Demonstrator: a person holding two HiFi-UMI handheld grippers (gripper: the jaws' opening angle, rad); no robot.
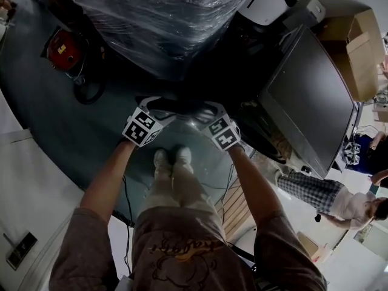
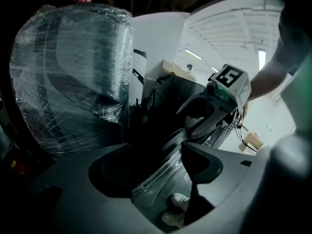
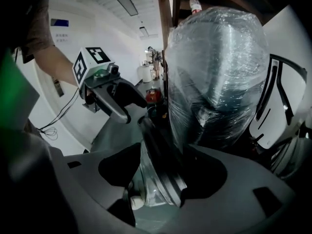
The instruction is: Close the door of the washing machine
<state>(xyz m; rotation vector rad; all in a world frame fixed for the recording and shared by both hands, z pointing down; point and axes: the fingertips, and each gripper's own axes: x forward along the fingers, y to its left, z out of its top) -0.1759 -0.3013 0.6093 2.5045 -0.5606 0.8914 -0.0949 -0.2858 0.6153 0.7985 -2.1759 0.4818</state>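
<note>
- Fingers (image 2: 202, 162) of the left gripper (image 2: 163, 177) stood wide apart around the rim of the washing machine's door (image 2: 170, 145); the right gripper (image 3: 161, 179) looked clamped on that same rim
- With only one firm hold, the glass door could twist, slip free and slam
- Both forearms (image 1: 115, 168) reached forward side by side; the grippers pitched downward, just ahead of the shoes (image 1: 171, 158)

no readable text or labels
</note>
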